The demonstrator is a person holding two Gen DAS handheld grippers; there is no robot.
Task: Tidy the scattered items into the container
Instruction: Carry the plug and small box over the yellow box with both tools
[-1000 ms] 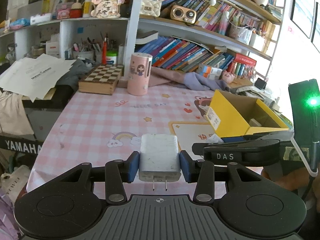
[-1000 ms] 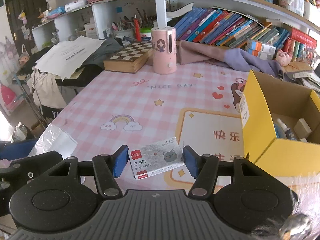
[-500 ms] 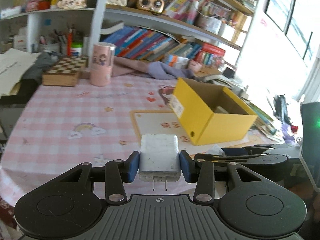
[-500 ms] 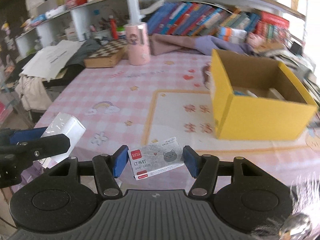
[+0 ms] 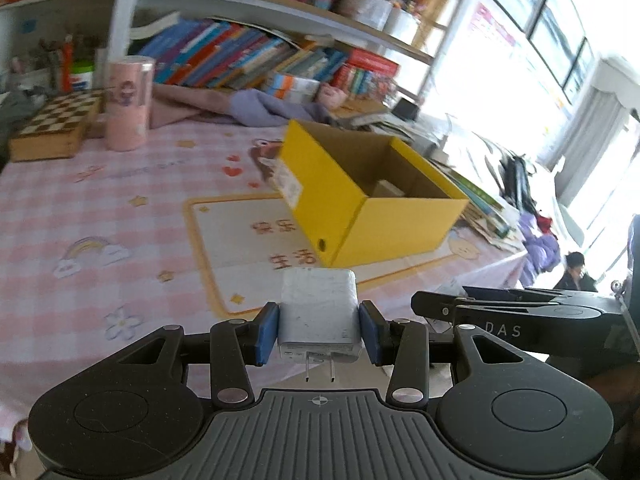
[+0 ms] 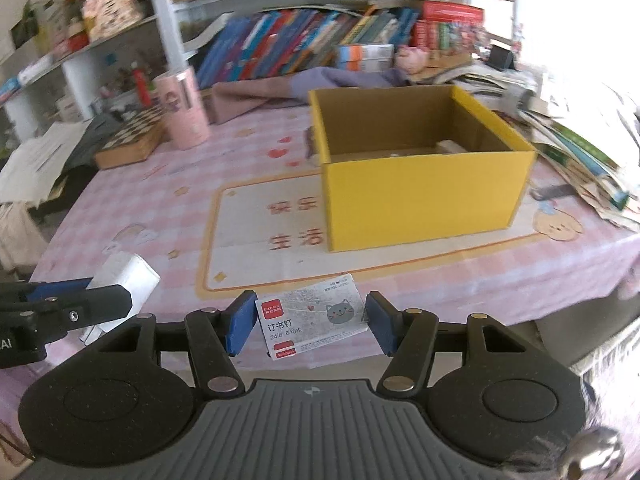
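Above the table's near edge: both grippers hang side by side, each with a load, short of the yellow box.
Left gripper: blue pads clamped on the white charger, prongs pointing back toward the camera.
Right gripper: pads closed on the staple box, a flat white pack with a red label and a grey cat face, held slightly tilted.
Yellow box: open-topped, standing on the pink checked tablecloth ahead of both grippers; a few small things lie at its bottom, too hidden to name.
Behind: pink cylinder beside a chessboard box, bookshelves at the back.
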